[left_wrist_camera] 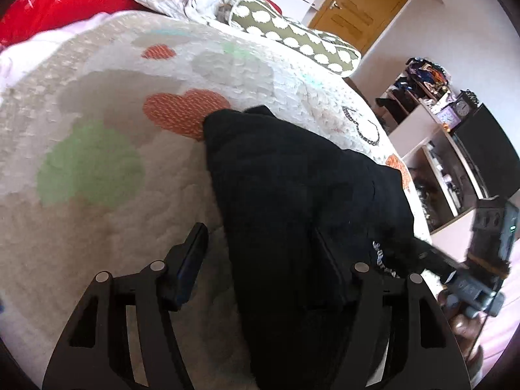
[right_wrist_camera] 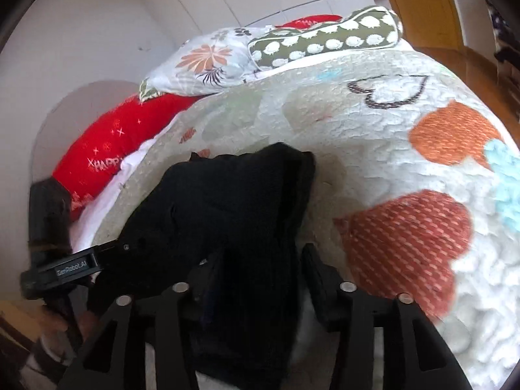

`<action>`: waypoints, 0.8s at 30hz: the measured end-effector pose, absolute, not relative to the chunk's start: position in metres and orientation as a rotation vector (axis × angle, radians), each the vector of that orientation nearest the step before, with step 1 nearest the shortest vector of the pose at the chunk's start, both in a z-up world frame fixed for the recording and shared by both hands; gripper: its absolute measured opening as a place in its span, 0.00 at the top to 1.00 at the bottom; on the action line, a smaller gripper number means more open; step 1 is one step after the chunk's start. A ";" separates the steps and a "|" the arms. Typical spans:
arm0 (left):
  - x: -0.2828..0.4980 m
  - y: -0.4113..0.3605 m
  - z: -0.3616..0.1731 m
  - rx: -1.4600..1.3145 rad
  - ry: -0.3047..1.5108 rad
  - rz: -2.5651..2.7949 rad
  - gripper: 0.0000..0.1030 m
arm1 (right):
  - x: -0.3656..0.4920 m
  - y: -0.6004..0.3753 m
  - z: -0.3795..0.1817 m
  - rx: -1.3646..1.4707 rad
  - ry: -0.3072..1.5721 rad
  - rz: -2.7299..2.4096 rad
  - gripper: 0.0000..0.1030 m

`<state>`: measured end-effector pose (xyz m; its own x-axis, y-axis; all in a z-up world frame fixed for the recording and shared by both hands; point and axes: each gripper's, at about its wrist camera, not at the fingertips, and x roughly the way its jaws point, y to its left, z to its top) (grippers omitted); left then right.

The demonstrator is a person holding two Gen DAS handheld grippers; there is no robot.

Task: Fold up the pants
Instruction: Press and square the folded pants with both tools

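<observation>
The black pants [left_wrist_camera: 286, 178] lie folded in a thick bundle on a quilted bedspread [left_wrist_camera: 97, 130] with orange hearts. My left gripper [left_wrist_camera: 261, 250] is open over the near end of the bundle. Its left finger [left_wrist_camera: 195, 260] stands clear on the bedspread, while the right finger [left_wrist_camera: 328, 269] rests against the black cloth. In the right wrist view the pants [right_wrist_camera: 234, 201] run between the fingers of my right gripper [right_wrist_camera: 260, 266], which is open. A pale gap shows beside its right finger [right_wrist_camera: 313, 273]. Each view shows the other gripper at its edge.
A red pillow [right_wrist_camera: 107, 149], a floral pillow [right_wrist_camera: 201, 61] and a green white-dotted cushion [right_wrist_camera: 325, 39] line the head of the bed. Right of the bed stand white shelves [left_wrist_camera: 422, 123], a black screen [left_wrist_camera: 487, 156] and a wooden door [left_wrist_camera: 360, 9].
</observation>
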<state>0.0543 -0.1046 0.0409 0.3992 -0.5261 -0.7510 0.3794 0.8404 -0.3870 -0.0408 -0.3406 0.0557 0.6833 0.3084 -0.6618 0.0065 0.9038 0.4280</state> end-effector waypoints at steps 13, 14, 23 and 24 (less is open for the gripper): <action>0.001 -0.136 0.064 0.094 0.849 -0.434 0.36 | -0.009 -0.301 0.104 0.279 0.728 0.193 0.63; 0.002 -0.138 0.059 0.104 0.855 -0.426 0.36 | -0.004 -0.300 0.096 0.287 0.743 0.196 0.64; 0.005 -0.144 0.043 0.100 0.842 -0.423 0.35 | 0.015 -0.306 0.060 0.271 0.806 0.160 0.65; 0.005 -0.145 0.043 0.100 0.840 -0.421 0.35 | 0.015 -0.305 0.060 0.263 0.809 0.162 0.65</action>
<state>0.0051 -0.1448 0.0434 0.5899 -0.3223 -0.7403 0.4005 0.9130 -0.0783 0.0152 -0.3053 0.0602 0.6805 0.2427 -0.6913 -0.0429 0.9551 0.2931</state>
